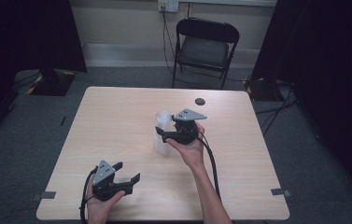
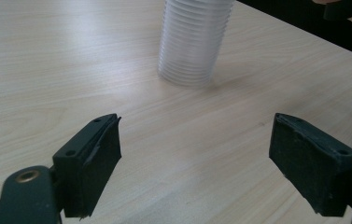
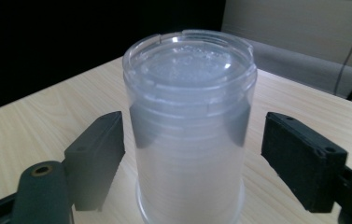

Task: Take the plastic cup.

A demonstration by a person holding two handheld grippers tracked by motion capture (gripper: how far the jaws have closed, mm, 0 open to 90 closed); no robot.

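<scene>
A tall stack of clear plastic cups [image 1: 162,132] stands upright near the middle of the light wood table [image 1: 117,116]. My right gripper [image 1: 163,131] is open, its jaws on either side of the stack [image 3: 190,130] with a gap on each side. Both pads [image 3: 96,158] stand clear of the plastic. My left gripper [image 1: 128,172] rests open near the table's front left, its jaws empty. Ahead of the left gripper [image 2: 194,161] the ribbed stack [image 2: 192,42] stands some way off on the wood.
A small dark round disc [image 1: 200,101] lies near the table's far edge. A black folding chair [image 1: 204,46] stands behind the table. Dark curtains hang at both sides. Cables run along the floor at the right.
</scene>
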